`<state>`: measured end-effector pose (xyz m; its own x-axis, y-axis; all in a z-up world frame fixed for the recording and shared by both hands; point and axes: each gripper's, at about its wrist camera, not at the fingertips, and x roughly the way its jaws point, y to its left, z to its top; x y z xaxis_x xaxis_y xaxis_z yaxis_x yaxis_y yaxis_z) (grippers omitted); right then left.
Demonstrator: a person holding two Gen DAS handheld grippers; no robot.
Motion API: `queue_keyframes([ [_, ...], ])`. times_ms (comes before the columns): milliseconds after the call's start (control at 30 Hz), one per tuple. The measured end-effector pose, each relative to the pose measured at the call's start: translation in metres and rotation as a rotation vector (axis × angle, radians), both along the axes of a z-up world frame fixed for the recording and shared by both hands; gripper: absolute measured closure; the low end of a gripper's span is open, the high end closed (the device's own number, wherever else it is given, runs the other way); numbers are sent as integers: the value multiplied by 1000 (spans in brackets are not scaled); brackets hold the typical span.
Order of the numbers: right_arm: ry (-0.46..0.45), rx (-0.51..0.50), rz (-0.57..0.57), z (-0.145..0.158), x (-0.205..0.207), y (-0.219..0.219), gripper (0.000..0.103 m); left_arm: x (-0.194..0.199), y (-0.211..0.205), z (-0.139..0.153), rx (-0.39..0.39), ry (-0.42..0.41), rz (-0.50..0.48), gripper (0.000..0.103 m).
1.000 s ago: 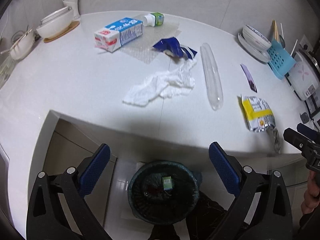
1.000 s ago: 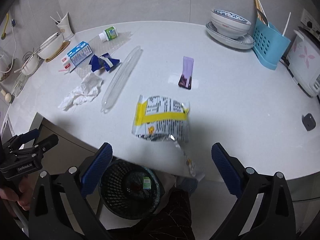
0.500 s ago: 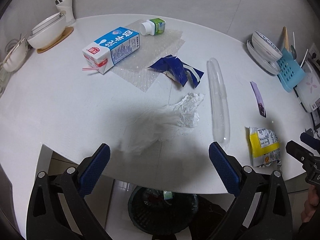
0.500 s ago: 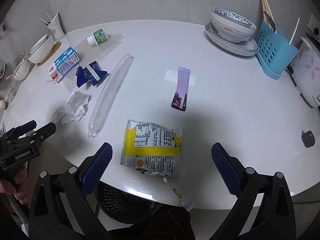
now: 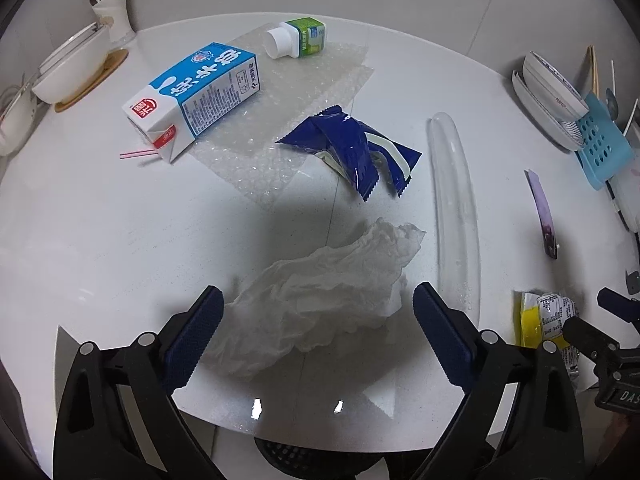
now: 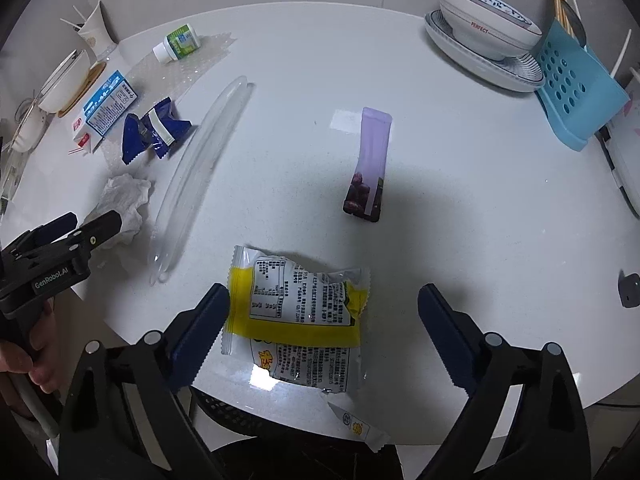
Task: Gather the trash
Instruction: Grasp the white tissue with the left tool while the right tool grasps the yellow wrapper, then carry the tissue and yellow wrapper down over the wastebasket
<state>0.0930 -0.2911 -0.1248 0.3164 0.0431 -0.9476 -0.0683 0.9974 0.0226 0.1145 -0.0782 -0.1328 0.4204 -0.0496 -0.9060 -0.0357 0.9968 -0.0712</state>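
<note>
- Left wrist view, nearest: left gripper (image 5: 314, 336) spread wide, just starting to narrow, pads either side of crumpled tissue (image 5: 320, 300) at near table edge (image 5: 120, 240); left pad touching or nearly touching the paper, right pad clear. Not gripped yet.
- Right wrist view, nearest: right gripper (image 6: 322, 328) wide too, just starting to narrow, astride yellow-banded snack bag (image 6: 298, 320) at near edge; left pad against bag's seam, right pad well apart. No grip.
- Below the edge: dark mesh bin (image 6: 236, 412), contents hidden.
- Mid-table, untouched: clear plastic tube (image 6: 200, 172), purple sachet (image 6: 370, 164), blue wrapper (image 5: 352, 152).
- Far side, left corner: milk carton (image 5: 196, 98), small bottle (image 5: 298, 38), bubble wrap (image 5: 276, 120).
- Judgement: early stage; most trash still out, two pickups imminent.
</note>
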Motion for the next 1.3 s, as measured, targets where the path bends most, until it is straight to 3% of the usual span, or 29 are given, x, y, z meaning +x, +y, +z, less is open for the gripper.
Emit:
queue_keyframes([
  [367, 66, 53, -11, -16, 3, -5, 38, 7, -2, -11, 42, 49, 12, 55],
  [533, 74, 54, -11, -16, 2, -4, 42, 8, 2, -10, 72, 53, 16, 84],
  [633, 66, 54, -5, -16, 2, -3, 44, 7, 6, -10, 73, 54, 24, 94],
  [800, 71, 26, -1, -18, 3, 0, 49, 5, 7, -10, 73, 45, 24, 98],
  [1000, 102, 0, 7, -25, 2, 3, 69, 4, 9, -9, 56, 45, 24, 99],
  [1067, 105, 10, 5, -24, 2, 2, 80, 3, 8, -9, 63, 41, 22, 99],
  [1300, 105, 18, -2, -23, 5, 4, 84, 0, 8, -8, 51, 41, 25, 99],
])
